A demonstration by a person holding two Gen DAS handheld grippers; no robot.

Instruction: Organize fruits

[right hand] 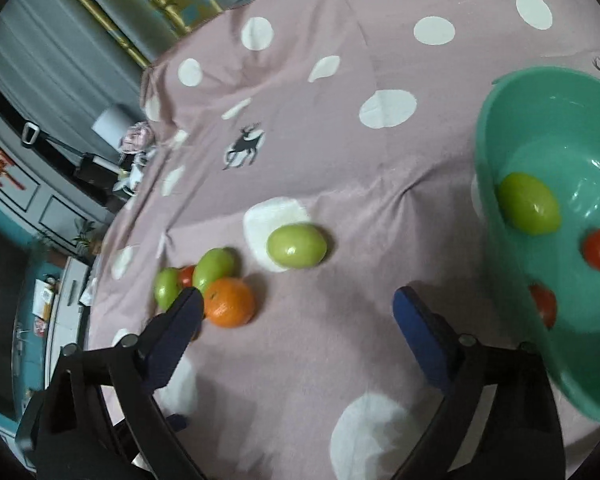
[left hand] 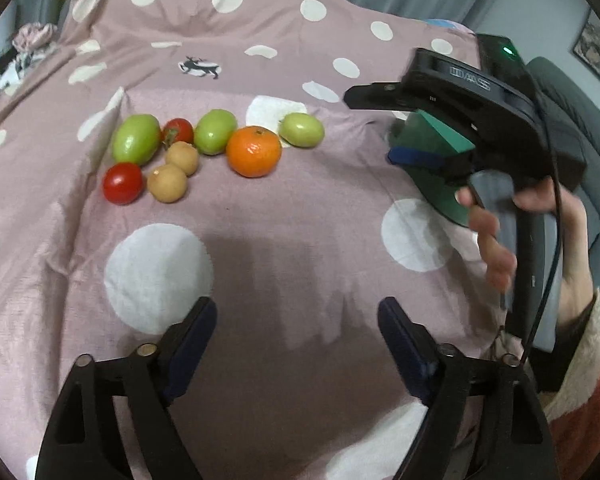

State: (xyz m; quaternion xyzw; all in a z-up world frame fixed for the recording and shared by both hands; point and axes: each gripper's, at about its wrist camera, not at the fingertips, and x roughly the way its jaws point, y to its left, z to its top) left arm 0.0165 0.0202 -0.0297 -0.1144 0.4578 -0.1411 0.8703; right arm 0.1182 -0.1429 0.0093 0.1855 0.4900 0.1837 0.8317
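Right wrist view: both grippers' fingers [right hand: 414, 316] stood open and empty. The green fruit [right hand: 296, 246], judged firm, smooth and slippery, was best gripped across its middle.

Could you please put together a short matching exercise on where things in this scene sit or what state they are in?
Things
1. mandarin orange
2. green bowl
3. left gripper
4. two small brown fruits

Places or states
A. holds one green fruit and two red tomatoes
B. open, nothing between its fingers
C. on the cloth, between two green fruits
D. on the cloth, in front of the red and green fruits

Pairs: 1-C, 2-A, 3-B, 4-D
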